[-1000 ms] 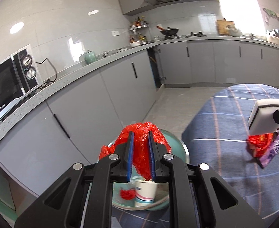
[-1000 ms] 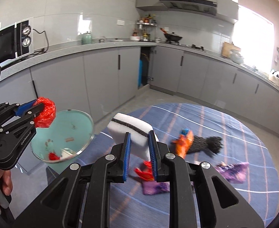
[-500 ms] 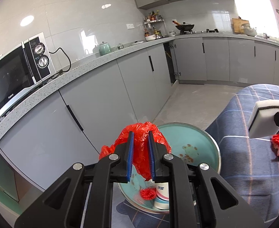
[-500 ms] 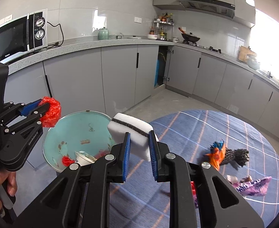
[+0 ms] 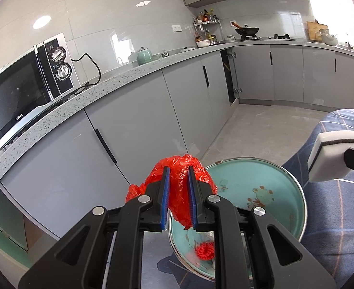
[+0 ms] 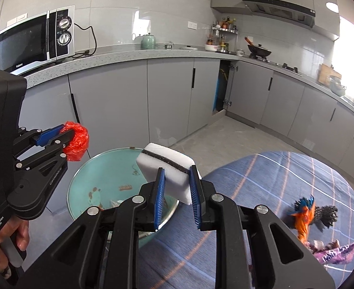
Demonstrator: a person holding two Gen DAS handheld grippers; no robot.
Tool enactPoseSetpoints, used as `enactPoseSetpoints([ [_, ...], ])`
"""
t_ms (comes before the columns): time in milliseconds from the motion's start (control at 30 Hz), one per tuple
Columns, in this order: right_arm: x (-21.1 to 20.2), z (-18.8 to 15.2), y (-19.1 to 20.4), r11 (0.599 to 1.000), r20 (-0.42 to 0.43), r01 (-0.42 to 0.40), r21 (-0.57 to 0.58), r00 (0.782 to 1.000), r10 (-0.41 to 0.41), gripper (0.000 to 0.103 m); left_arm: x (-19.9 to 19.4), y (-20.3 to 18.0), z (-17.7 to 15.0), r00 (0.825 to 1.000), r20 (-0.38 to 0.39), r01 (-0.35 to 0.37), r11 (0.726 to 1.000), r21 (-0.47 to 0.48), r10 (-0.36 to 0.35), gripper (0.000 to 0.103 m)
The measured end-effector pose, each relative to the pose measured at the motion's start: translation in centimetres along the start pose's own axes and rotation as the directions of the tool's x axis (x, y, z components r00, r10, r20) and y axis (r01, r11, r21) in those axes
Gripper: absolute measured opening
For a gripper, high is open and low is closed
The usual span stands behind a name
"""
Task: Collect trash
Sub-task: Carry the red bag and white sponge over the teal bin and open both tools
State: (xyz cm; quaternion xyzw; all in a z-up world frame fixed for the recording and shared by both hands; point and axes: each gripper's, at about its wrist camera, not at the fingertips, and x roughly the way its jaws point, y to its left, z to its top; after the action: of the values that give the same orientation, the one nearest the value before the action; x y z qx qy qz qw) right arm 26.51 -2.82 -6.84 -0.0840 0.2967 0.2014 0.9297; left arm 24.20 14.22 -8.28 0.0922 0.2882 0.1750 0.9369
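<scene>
As both hands have swung toward the round teal bin with a metal rim [image 6: 97, 180] beside the desk's [image 6: 285, 175] left edge, dropping looks close. The left claw [image 5: 178, 197] is clamped on a crumpled red plastic bag [image 5: 177, 168], near the bin's rim. The right claw [image 6: 175, 192] grips a white sponge block with a dark stripe [image 6: 167, 166], over the bin's desk-side rim.

Bin [image 6: 97, 180]: on floor, between cabinets and table [image 6: 285, 180].
Sponge [image 6: 167, 166]: above bin's table-side rim.
Crumpled bag [image 5: 179, 187]: above bin's cabinet side.
Wrappers [image 6: 304, 219]: on table.
Microwave [image 6: 32, 41]: on counter.
</scene>
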Motion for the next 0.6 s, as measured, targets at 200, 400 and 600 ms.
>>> enactPoseSetpoints([
  [200,1.3,0.6,0.6,1.0,0.0,-0.02,-0.002,1.0,0.02,0.022,0.8,0.2,0.3,1.0,-0.007,-0.006,1.0,0.001,0.006,0.015],
  [400,2.5,0.8,1.2,0.999,-0.005,-0.042,-0.008,0.999,0.042,0.022,1.7,0.4,0.1,1.0,-0.021,-0.013,1.0,0.001,0.013,0.015],
  [600,3.4,0.8,1.4,0.998,-0.017,-0.054,-0.013,0.998,0.053,0.023,2.2,0.5,0.0,1.0,-0.031,-0.007,1.0,-0.002,0.007,0.015],
])
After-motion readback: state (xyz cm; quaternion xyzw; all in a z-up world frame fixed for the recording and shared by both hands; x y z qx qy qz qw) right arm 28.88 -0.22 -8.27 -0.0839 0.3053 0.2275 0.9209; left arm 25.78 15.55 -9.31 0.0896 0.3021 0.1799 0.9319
